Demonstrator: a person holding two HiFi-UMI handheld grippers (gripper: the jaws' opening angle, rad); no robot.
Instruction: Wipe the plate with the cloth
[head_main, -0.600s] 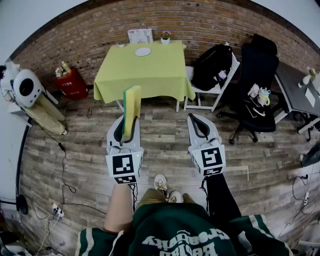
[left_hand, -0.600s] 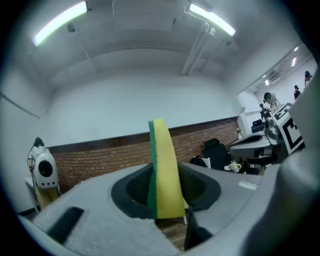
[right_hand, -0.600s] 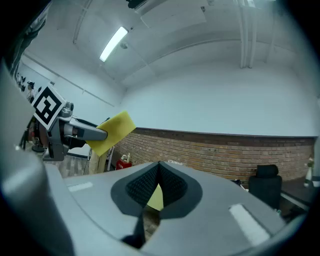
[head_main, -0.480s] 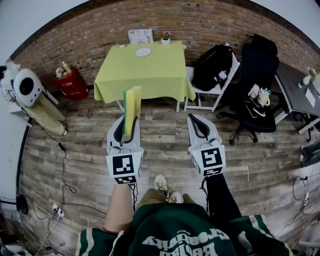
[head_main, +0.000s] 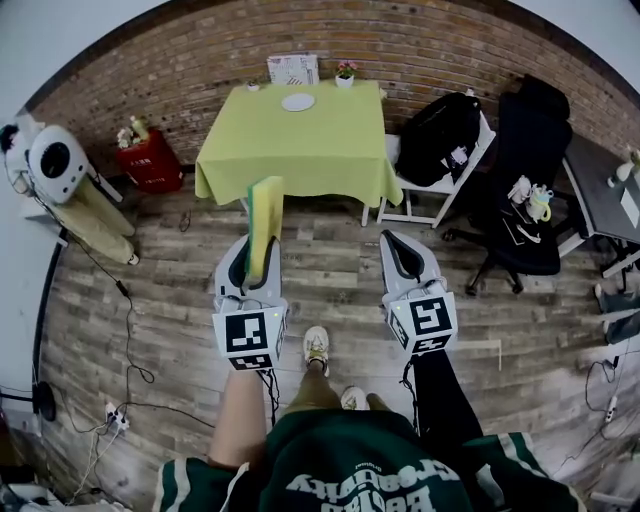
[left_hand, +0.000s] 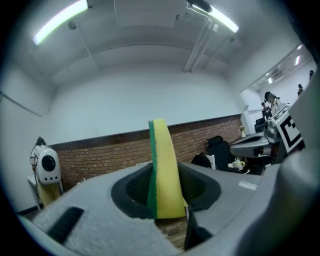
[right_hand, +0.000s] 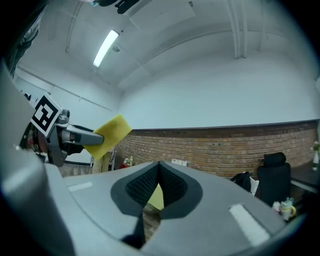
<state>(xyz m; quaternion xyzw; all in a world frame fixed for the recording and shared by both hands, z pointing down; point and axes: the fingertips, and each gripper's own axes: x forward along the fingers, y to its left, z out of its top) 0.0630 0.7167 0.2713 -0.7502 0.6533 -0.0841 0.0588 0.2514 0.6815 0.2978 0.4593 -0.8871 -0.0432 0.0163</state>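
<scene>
Left gripper (head_main: 250, 262) clamped on yellow-green sponge (head_main: 265, 215), upright, lower end buried between jaws. Sponge likely light, soft, squashy; low grip leaves wiping face free. Plate (head_main: 298, 101) far off on green-clothed table (head_main: 300, 160), too small to judge; probably stiff, breakable. Right gripper (head_main: 405, 262): jaws pressed together, empty.

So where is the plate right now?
In the head view, the plate sits at the far end of the yellow-green table, by the brick wall, just left of the little flower pot.
</scene>
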